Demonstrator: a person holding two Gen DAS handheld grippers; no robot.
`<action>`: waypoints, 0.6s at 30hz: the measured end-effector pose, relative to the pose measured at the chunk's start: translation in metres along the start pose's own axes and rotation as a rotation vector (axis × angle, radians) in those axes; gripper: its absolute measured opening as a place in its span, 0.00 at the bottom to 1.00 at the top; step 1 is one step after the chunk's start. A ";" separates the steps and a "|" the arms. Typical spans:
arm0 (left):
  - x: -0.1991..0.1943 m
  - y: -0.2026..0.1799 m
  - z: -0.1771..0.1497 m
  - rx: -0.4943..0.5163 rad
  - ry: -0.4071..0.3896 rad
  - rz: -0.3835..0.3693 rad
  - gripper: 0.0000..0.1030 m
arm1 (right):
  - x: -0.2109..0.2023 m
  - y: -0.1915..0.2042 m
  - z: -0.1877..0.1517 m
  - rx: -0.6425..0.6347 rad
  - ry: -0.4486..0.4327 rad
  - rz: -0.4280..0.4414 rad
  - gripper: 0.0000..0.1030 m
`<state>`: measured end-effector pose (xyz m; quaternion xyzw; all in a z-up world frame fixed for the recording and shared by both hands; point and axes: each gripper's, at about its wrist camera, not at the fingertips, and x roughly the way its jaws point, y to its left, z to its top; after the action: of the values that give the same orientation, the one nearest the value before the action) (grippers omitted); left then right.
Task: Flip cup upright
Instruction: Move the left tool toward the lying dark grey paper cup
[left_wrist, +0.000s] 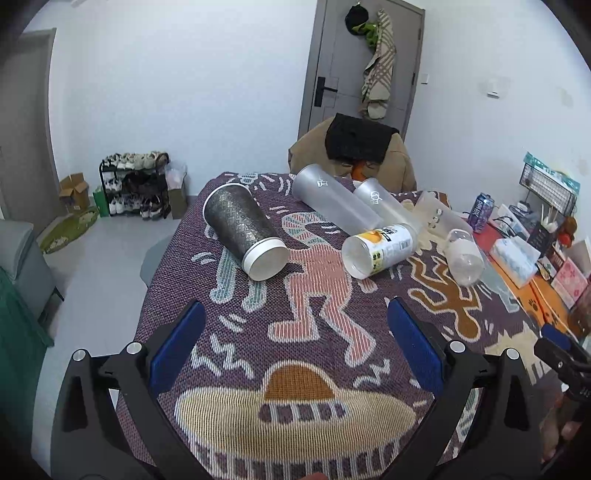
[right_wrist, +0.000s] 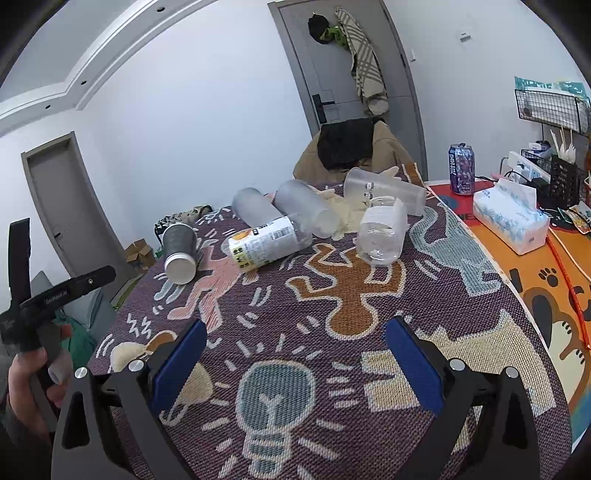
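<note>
Cups lie on their sides mid-counter (left_wrist: 229, 369), dark cup (left_wrist: 243, 232) apart at left. Both hand-held grippers, left (left_wrist: 295, 350) & right (right_wrist: 295, 354), wide open, empty, well short. Risk: round cups roll/knock neighbours w/ off-centre pinch.

Both views are evenly lit by cool, diffuse room light, bright on the white wall (left_wrist: 184, 92). Shadows under the cups are soft and short. Focus is sharp mid-frame. Fisheye distortion bends the door (right_wrist: 351, 74) and ceiling lines, and black vignetting fills the corners.
</note>
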<state>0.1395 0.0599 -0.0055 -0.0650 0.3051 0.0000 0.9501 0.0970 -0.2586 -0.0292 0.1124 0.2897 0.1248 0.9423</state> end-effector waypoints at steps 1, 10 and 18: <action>0.003 0.002 0.002 -0.005 0.004 -0.005 0.95 | 0.002 -0.001 0.001 0.002 0.002 -0.002 0.93; 0.047 0.019 0.020 -0.079 0.072 -0.047 0.95 | 0.023 -0.016 0.011 0.027 0.026 -0.025 0.93; 0.098 0.033 0.026 -0.139 0.149 -0.050 0.95 | 0.039 -0.028 0.015 0.045 0.051 -0.047 0.93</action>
<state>0.2328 0.0916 -0.0450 -0.1383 0.3727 -0.0074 0.9176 0.1419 -0.2753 -0.0452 0.1233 0.3187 0.0988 0.9346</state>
